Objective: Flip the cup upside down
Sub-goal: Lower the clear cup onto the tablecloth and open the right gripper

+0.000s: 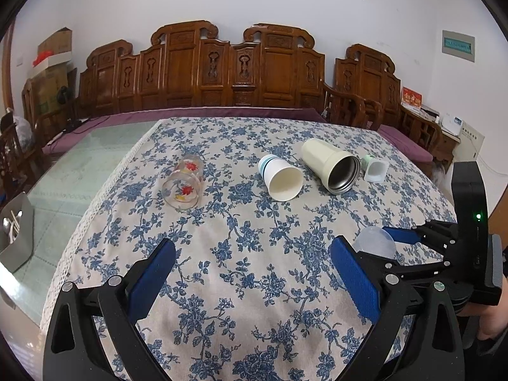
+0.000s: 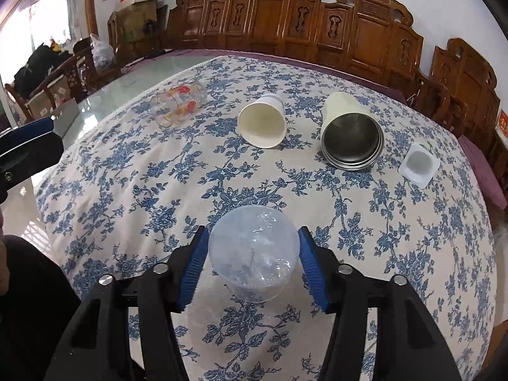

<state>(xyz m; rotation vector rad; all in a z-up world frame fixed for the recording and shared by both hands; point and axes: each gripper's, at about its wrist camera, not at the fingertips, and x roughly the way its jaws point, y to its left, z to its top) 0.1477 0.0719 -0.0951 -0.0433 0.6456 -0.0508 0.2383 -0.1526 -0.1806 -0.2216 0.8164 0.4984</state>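
Right gripper (image 2: 252, 262): its 2 blue pads are closed against the sides of the clear plastic cup (image 2: 254, 254), which sits at the near edge of the floral tablecloth (image 2: 158, 190) with its round closed end facing up; left gripper (image 1: 252, 281): jaws spread wide, holding nothing, above the cloth; farther back, on their sides, lie a painted glass (image 1: 184, 184), paper cup (image 1: 279, 177), steel-lined tumbler (image 1: 331, 166) and small white pot (image 1: 376, 171).
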